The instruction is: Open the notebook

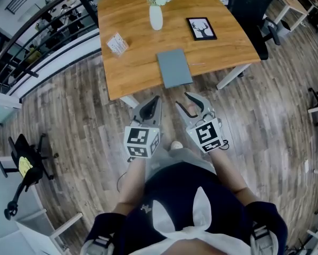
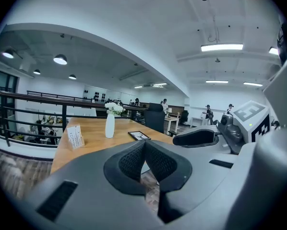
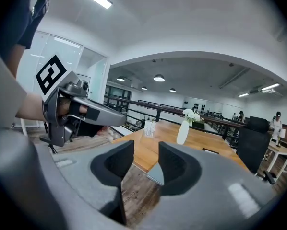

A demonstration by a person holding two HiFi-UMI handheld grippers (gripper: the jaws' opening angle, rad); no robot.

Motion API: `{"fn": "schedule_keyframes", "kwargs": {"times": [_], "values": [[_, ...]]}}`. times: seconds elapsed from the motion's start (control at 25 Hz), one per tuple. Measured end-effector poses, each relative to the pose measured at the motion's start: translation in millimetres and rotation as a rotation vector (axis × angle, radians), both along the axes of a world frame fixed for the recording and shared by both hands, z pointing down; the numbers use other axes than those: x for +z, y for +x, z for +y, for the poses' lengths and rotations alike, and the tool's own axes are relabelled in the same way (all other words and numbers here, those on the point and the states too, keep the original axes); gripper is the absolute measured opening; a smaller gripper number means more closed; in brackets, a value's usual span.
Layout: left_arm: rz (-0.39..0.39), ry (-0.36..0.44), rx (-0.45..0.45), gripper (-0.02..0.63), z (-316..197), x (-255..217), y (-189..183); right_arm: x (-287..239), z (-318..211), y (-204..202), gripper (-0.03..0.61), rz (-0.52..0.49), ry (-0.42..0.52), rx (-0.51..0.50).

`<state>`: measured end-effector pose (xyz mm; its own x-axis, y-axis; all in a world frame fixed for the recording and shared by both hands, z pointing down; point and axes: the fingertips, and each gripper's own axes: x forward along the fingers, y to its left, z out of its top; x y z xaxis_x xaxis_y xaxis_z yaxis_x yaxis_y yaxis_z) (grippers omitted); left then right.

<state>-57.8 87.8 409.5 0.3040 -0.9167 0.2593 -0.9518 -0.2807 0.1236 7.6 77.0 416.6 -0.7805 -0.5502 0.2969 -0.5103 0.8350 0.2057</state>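
A closed grey notebook (image 1: pixel 175 68) lies flat at the near edge of the wooden table (image 1: pixel 132 73), one short end slightly over the edge. Both grippers hang in the air in front of that edge, short of the notebook and apart from it. My left gripper (image 1: pixel 155 101) (image 2: pixel 144 145) is shut with nothing in it, its pads touching. The right gripper (image 1: pixel 181 99) (image 3: pixel 146 150) stands open and empty. In the right gripper view a corner of the notebook (image 3: pixel 156 174) shows through the gap between the jaws, farther off.
On the table stand a white vase with flowers (image 1: pixel 156 12), a framed deer picture (image 1: pixel 201 28) and a small card stand (image 1: pixel 116 44). A black office chair (image 1: pixel 249 7) is at the far right of the table, and a railing (image 1: pixel 36 41) runs behind to the left.
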Motion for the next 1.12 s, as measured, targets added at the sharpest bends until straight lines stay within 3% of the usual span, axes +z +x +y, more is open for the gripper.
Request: {"fn": "schedule_keyframes", "kwargs": {"times": [0.48, 1.12], "values": [[-0.004, -0.06, -0.088, 0.017, -9, 25, -16, 43, -31, -11, 0.163, 0.176, 0.036, -0.087], [-0.022, -0.144, -0.045, 0.017, -59, 61, -42, 98, -79, -48, 0.163, 0.306, 0.02, -0.131]]}}
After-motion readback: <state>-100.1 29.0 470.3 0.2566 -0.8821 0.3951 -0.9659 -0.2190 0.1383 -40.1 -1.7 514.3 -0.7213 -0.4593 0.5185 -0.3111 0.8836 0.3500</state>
